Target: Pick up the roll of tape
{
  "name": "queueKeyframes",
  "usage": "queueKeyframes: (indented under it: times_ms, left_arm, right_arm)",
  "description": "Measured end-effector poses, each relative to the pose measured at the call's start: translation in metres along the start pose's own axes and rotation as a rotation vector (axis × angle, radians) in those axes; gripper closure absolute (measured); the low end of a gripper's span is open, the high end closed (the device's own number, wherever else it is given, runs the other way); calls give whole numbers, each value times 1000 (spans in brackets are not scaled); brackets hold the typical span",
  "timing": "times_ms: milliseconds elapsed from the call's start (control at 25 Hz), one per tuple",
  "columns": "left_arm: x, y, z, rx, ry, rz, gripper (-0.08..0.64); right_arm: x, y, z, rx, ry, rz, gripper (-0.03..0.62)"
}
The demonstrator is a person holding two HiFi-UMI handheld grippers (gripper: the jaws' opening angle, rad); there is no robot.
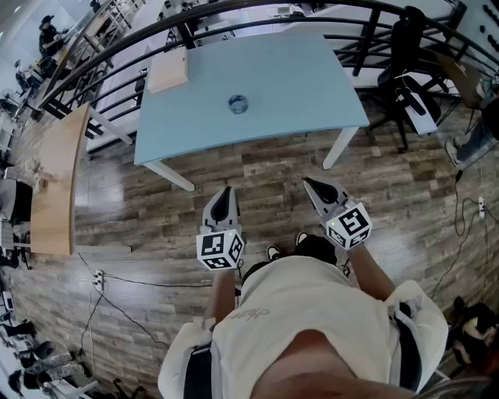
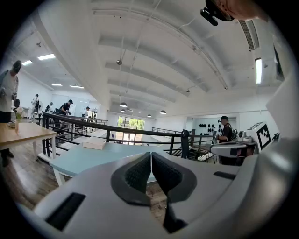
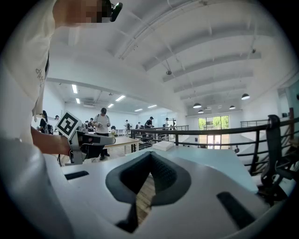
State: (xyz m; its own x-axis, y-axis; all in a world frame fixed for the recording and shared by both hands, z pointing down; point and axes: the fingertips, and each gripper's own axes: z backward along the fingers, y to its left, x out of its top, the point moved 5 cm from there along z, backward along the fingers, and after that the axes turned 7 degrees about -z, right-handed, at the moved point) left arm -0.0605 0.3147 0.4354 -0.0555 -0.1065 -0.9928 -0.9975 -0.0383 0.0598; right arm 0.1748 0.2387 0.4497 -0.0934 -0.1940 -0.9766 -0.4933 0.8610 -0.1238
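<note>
- The roll of tape (image 1: pixel 238 103) lies flat on the light blue worktop (image 1: pixel 296 86), near its middle, with bare surface all round it.
- A flat tan cardboard box (image 1: pixel 168 72) sits at the worktop's far left corner, well apart from the tape.
- The left gripper (image 1: pixel 226 190) is held out in front of the person, over the wooden plank floor (image 1: pixel 257 167) and short of the worktop's near edge. It points roughly level towards the worktop.
- In the left gripper view, its jaws are pressed together, the dark ribbed pads (image 2: pixel 138 172) meeting along a thin seam with nothing between them.
- The right gripper (image 1: pixel 309 184) is held beside the left, also over the floor and short of the worktop, with its tip angled slightly inward.
- In the right gripper view, its jaws meet at the tip and hold nothing. Only floor planks show through the gap lower down between the pads (image 3: pixel 163 175).
- Neither gripper touches the tape or the worktop, and the tape lies well ahead of both.
- A black railing (image 1: pixel 234 15) curves behind the worktop, and a black office chair (image 1: pixel 409 47) stands past its right end.
- A long pale wooden table (image 1: pixel 58 179) stands off to the left.
- Cables (image 1: pixel 117 300) trail over the floor on the person's left.
</note>
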Motion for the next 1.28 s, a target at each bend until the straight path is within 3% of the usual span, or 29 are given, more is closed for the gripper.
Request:
queueKeyframes:
  times_ms: [840,880,960,1280]
  left_arm:
    - [29,-4,9,10,-79,-65,534]
    - [30,-4,9,10,-80,-75,520]
    - [29,-5,9,13,-75,-94,370]
    - [23,0,11,14,-63,-81,368]
  right_arm:
    - [20,9,-1,23,-69,28,587]
    - [20,10,0,23,-70,29,586]
    - [20,10,0,19,-69,32,587]
    - [18,12,3,6,-68,34,586]
